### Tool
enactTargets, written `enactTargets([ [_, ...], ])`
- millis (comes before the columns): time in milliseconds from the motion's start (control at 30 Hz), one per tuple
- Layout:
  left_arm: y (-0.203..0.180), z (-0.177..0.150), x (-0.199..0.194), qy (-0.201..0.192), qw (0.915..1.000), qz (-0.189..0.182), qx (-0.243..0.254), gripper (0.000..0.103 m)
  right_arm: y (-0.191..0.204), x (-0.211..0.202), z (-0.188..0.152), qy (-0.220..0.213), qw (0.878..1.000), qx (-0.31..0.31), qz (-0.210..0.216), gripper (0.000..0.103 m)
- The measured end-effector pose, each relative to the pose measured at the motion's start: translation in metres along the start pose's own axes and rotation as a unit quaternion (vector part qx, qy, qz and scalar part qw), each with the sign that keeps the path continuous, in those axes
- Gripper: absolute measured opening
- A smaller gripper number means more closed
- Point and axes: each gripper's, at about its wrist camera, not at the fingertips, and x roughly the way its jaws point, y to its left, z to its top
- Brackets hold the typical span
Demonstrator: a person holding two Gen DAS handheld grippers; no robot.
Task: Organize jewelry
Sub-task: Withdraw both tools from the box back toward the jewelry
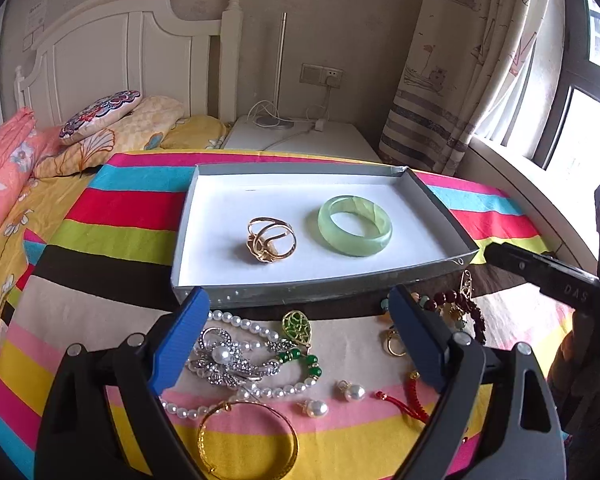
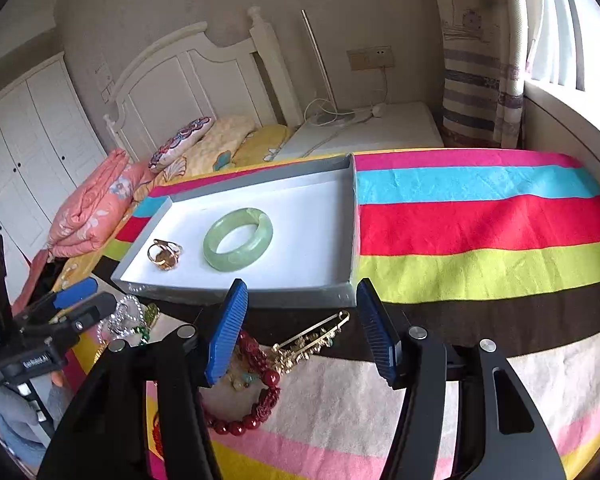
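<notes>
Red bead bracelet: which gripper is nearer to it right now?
Right. The right gripper hangs open directly above the red bead bracelet; the left gripper is off to its left, over the pearl necklace.

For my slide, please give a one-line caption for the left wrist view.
Open left hand-held gripper above loose jewelry; jade bangle and gold ring lie in the tray.

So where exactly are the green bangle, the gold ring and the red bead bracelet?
green bangle [image 1: 355, 225]: left wrist view, on its near band, inside the tray.
gold ring [image 1: 271, 239]: left wrist view, on its looped gold wires.
red bead bracelet [image 2: 256, 412]: right wrist view, on its right-hand beads.
</notes>
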Motion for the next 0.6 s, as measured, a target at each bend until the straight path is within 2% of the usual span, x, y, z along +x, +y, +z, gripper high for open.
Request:
enactTargets([
  [67,-0.002,0.007,0.005,0.000,1.0000,0.005,0.001,0.090,-0.004,0.006,0.012,0.000,1.000,0.011,-0.002,0.056],
  [167,-0.001,0.021,0.018,0.009,0.9999,0.008,-0.004,0.090,-0.010,0.025,0.028,0.020,0.999,0.010,-0.032,0.055],
  [233,0.000,0.028,0.027,0.013,0.9998,0.015,-0.005,0.090,-0.016,0.042,0.029,0.045,0.998,0.015,-0.043,0.053],
  [300,0.002,0.031,0.037,0.023,0.9996,0.017,-0.006,0.090,-0.018,0.057,0.021,0.077,0.995,0.009,-0.062,0.045],
  [433,0.006,0.024,0.048,0.036,0.9992,0.016,-0.004,0.090,-0.008,0.051,0.010,0.070,0.996,-0.008,-0.052,0.033],
  [600,0.011,0.017,0.050,0.040,0.9991,0.016,0.002,0.092,0.008,0.040,0.000,0.085,0.993,-0.030,-0.071,0.033],
])
